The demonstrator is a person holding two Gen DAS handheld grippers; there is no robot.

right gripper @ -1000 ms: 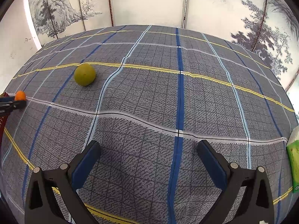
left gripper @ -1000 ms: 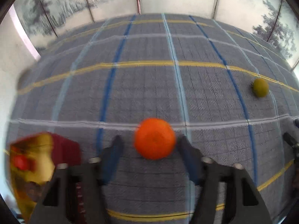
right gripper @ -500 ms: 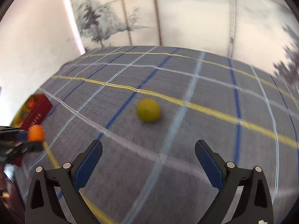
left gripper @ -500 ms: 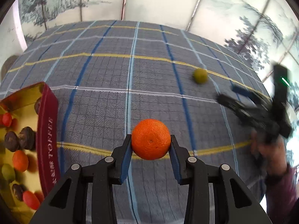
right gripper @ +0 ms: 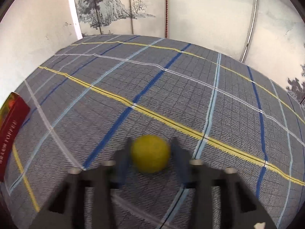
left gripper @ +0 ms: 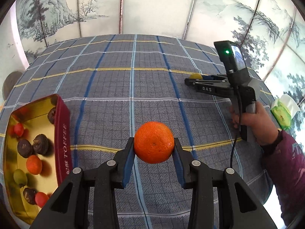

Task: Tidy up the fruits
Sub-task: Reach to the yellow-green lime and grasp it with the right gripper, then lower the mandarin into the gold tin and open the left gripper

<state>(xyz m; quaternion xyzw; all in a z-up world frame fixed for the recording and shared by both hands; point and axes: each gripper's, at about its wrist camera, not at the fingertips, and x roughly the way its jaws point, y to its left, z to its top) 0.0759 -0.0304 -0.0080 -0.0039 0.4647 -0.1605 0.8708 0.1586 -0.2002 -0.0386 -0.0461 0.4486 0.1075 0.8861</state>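
My left gripper [left gripper: 154, 147] is shut on an orange tangerine [left gripper: 154, 144] and holds it above the checked tablecloth. To its left stands a red and gold toffee tin [left gripper: 62, 133] with several small fruits and dark nuts inside. My right gripper [right gripper: 150, 157] is blurred, its jaws closed in around a yellow-green fruit [right gripper: 150, 156] on the cloth; they seem to touch it. In the left wrist view the right gripper [left gripper: 190, 81] reaches left over the same fruit [left gripper: 195, 75], mostly hidden behind the fingers.
A green tissue pack [left gripper: 282, 114] lies at the table's right edge. The tin's red wall [right gripper: 10, 133] shows at the far left of the right wrist view. Painted screen panels stand behind the table.
The left gripper closed on the tangerine and lifted it, turning toward the tin. The right gripper swung left to the yellow-green fruit and its jaws narrowed from wide open to around it.
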